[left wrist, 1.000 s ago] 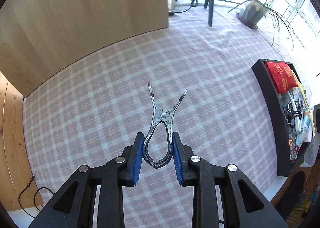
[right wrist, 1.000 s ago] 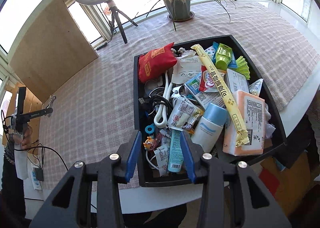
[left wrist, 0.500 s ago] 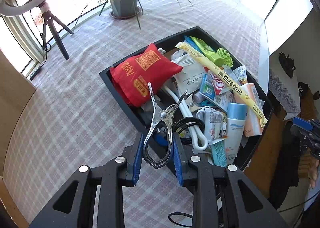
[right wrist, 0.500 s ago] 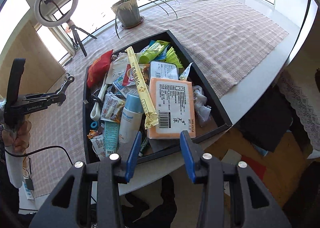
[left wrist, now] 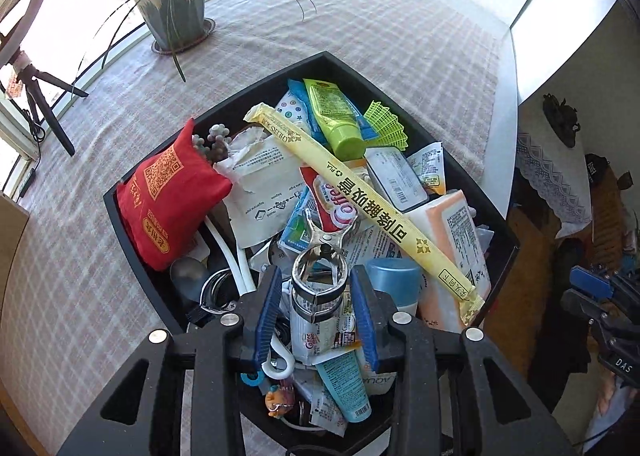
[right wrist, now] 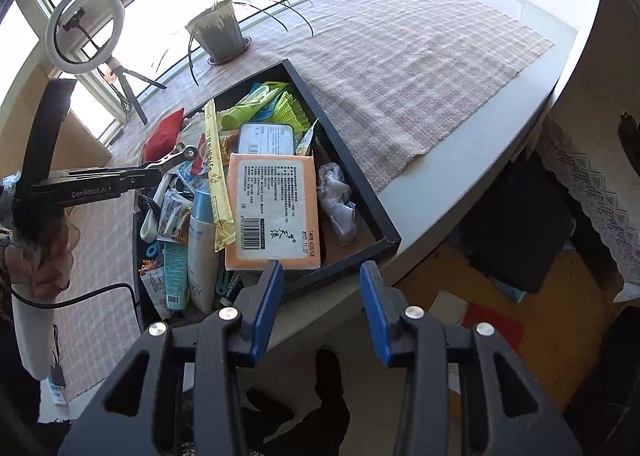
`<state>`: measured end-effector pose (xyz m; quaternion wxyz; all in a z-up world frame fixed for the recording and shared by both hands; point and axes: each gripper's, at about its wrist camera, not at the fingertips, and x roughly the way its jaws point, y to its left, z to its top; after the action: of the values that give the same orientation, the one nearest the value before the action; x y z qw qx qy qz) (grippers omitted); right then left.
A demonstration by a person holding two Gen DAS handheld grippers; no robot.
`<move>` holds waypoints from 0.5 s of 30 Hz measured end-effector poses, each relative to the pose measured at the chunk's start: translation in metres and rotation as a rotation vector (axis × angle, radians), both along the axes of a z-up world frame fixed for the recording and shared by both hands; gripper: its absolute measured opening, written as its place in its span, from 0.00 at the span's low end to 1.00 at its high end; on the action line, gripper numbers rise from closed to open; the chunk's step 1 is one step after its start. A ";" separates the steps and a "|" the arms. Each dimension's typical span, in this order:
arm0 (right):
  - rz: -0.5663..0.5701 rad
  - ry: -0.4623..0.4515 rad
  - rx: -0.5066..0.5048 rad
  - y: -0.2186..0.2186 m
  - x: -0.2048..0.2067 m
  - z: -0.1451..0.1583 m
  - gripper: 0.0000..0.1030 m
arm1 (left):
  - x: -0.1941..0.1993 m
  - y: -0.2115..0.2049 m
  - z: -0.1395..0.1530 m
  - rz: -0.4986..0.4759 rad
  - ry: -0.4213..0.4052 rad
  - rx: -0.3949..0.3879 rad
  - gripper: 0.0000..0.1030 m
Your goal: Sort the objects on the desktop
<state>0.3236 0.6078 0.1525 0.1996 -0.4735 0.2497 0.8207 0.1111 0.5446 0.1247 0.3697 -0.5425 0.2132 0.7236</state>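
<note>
**Clip released over the full tray**

Clip (left wrist: 320,256) sits between the left gripper's (left wrist: 316,314) opening fingers, pads clear of it, above the crowded tray (left wrist: 132,240). Right gripper (right wrist: 320,308) hangs empty, parted, beyond the tray's near edge. Sorting looks nearly finished.

Potted plant (left wrist: 176,12) and ring light (right wrist: 86,28) on tripod near windows; checked cloth (right wrist: 400,52) over worktop (right wrist: 480,160).

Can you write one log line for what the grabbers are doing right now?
left gripper: fingers opening, metal clip between, over black tray | right gripper: open, empty
</note>
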 end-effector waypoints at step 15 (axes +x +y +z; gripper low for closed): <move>0.121 0.003 0.002 -0.031 -0.040 0.009 0.38 | -0.003 -0.065 0.013 0.152 0.017 0.012 0.60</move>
<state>0.2832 0.5771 0.1616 0.1497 -0.4864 0.2201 0.8322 0.1084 0.4792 0.1380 0.3151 -0.5486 0.1705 0.7554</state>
